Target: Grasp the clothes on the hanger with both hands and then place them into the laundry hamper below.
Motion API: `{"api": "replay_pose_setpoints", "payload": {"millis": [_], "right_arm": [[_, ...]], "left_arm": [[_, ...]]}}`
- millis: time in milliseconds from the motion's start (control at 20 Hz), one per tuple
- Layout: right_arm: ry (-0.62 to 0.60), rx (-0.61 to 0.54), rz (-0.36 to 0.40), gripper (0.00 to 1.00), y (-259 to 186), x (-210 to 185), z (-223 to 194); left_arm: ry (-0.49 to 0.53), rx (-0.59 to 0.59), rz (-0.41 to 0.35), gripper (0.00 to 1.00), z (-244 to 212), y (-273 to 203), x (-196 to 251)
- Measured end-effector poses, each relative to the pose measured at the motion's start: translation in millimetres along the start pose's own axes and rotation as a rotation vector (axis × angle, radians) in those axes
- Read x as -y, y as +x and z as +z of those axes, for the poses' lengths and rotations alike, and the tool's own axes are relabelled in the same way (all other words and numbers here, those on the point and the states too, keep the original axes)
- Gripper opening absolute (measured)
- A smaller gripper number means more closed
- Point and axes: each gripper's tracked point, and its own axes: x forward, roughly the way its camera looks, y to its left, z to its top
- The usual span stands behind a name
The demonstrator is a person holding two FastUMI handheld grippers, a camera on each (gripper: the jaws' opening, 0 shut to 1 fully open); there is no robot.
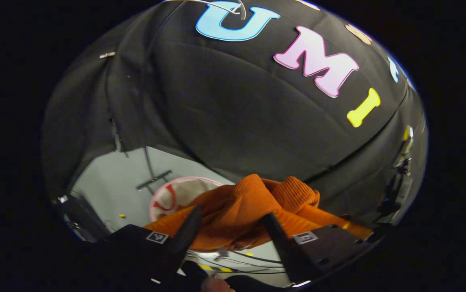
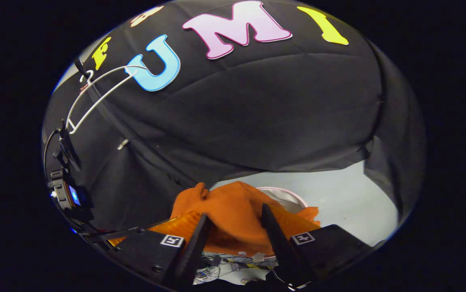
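Carry step: garment is hanging off the hanger, above the hamper.

Left gripper is pinching the orange garment between its fingers; the hamper is lying at 10 o'clock, half covered. Right gripper is pinching the same cloth. Next move calls for lowering both over the rim, then spreading fingers. Hamper depth is hidden.
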Motion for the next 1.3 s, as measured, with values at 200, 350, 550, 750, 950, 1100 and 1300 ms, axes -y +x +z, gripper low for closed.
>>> {"api": "replay_pose_setpoints", "payload": {"millis": [200,350,550,750,950,1100,1300], "right_arm": [[-0.017,0.004,0.002,0.99,-8.0,-5.9,1.3],[-0.014,0.008,0.019,0.99,-11.6,-12.1,1.2],[-0.014,0.014,0.021,0.99,-17.4,-14.9,0.9],[-0.005,0.033,0.021,0.99,-27.8,-19.8,0.9],[-0.005,0.054,0.021,0.99,-44.1,-30.1,-5.7],[-0.018,0.071,0.028,0.99,-63.1,-44.6,-14.9],[-0.029,0.114,0.037,0.99,-97.9,-68.3,-27.7]], "left_arm": [[-0.017,-0.021,0.030,0.96,-4.2,1.5,-8.6],[-0.005,-0.023,0.013,0.96,-7.8,-3.1,-3.5],[0.007,-0.013,0.006,0.96,-10.7,-11.4,-1.7],[0.005,0.007,-0.001,0.96,-9.7,-23.0,-6.0],[0.003,0.041,-0.014,0.96,-9.4,-43.5,-10.5],[0.005,0.057,-0.044,0.96,-16.5,-65.5,-11.8],[0.023,0.095,-0.094,0.96,-23.8,-109.5,-15.3]]}}
